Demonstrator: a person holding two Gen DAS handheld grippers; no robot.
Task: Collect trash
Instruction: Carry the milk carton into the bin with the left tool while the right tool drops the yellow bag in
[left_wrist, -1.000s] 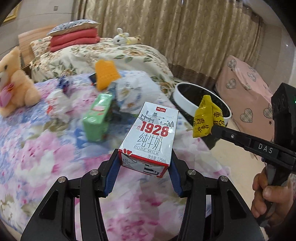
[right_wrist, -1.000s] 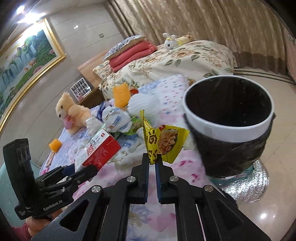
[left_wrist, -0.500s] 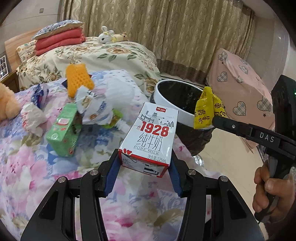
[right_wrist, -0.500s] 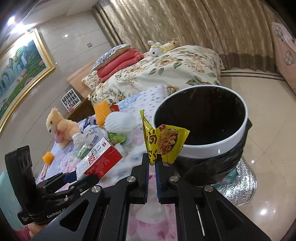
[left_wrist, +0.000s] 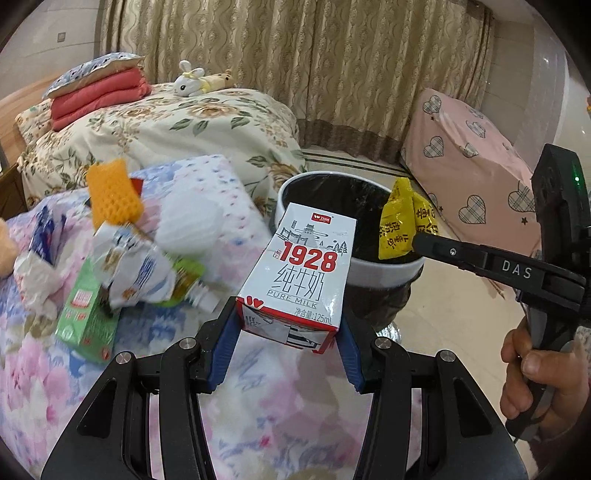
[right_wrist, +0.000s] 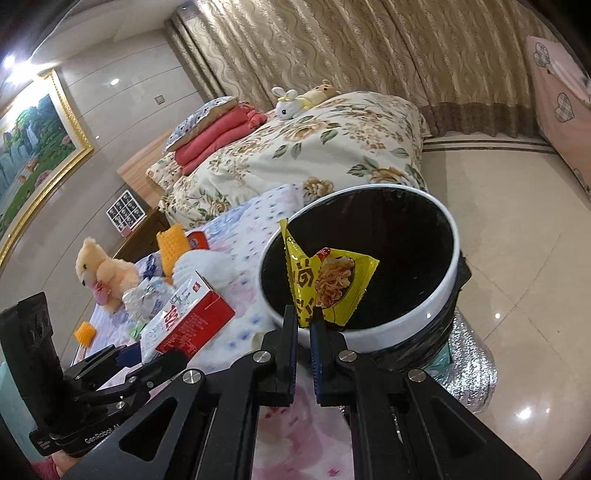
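Note:
My left gripper (left_wrist: 286, 345) is shut on a white and red "1928" milk carton (left_wrist: 303, 273), held above the flowered bed cover just short of the bin. The same carton (right_wrist: 188, 317) shows at lower left in the right wrist view, with the left gripper (right_wrist: 125, 363) under it. My right gripper (right_wrist: 303, 326) is shut on a crumpled yellow snack wrapper (right_wrist: 325, 282), which hangs over the near rim of the black-lined trash bin (right_wrist: 439, 295). In the left wrist view the wrapper (left_wrist: 404, 221) sits over the bin (left_wrist: 388, 266), pinched by the right gripper (left_wrist: 419, 238).
More litter lies on the bed: a green carton (left_wrist: 86, 314), a crumpled white bag (left_wrist: 133, 266), an orange foam net (left_wrist: 112, 194) and white foam wrap (left_wrist: 192, 221). A teddy bear (right_wrist: 103, 273) sits at the left. Tiled floor (right_wrist: 517, 229) surrounds the bin.
Both grippers have moved across the bed toward the bin with their loads. The wrapper now hangs over the bin's opening and the carton has come up close to its rim.

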